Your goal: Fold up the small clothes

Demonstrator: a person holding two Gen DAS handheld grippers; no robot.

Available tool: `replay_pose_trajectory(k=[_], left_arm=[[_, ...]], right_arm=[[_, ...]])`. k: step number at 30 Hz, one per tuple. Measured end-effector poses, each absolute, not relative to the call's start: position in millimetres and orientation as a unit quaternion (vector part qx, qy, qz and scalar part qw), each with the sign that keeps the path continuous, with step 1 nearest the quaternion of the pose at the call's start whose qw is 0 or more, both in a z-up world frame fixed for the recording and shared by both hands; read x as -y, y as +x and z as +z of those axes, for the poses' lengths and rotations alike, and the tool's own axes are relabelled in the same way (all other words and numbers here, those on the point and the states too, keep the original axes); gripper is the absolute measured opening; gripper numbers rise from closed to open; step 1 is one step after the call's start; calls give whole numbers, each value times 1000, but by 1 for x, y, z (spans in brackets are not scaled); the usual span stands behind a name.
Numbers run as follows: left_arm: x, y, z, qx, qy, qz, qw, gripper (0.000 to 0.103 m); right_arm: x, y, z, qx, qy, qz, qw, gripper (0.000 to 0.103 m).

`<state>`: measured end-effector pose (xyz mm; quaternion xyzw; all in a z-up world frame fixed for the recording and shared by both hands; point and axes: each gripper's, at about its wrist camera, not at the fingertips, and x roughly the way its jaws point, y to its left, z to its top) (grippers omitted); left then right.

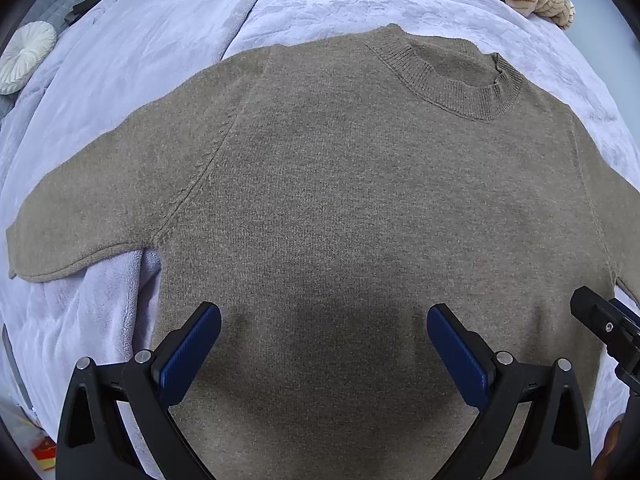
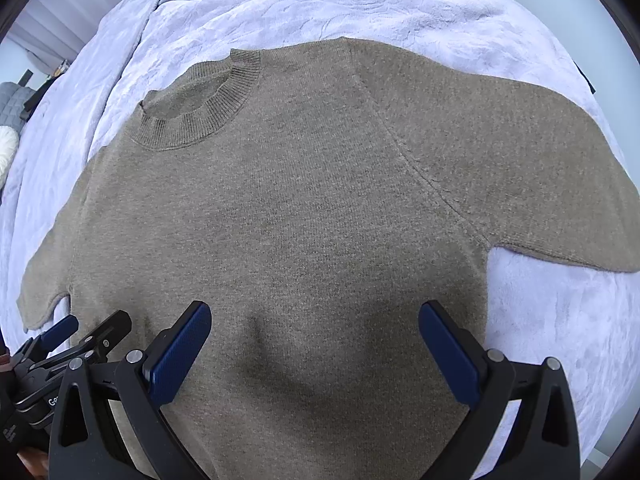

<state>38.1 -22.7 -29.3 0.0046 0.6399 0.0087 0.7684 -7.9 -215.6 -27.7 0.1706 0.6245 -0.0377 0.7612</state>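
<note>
A brown short-sleeved sweater [image 1: 340, 208] lies flat on the lavender blanket [image 1: 168, 40] of the bed, collar [image 1: 448, 80] toward twelve o'clock, while the left claw [image 1: 324, 344] and right claw [image 2: 316, 340] hang spread wide above its lower body, holding nothing.

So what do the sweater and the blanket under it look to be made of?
Sweater: olive-brown knit, probably wool or a blend; fine stitch rows, ribbed collar, matte and slightly fuzzy. Blanket: pale lilac plush, likely fleece; soft nap with a faint sheen and an embossed, crinkled pattern.
</note>
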Motion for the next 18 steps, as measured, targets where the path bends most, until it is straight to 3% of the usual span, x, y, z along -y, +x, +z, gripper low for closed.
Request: replay_pose_trajectory(k=[18], left_arm=[[23, 46, -30, -641, 8, 5, 768, 103]], right_arm=[[215, -6, -26, -625, 168, -39, 762, 103]])
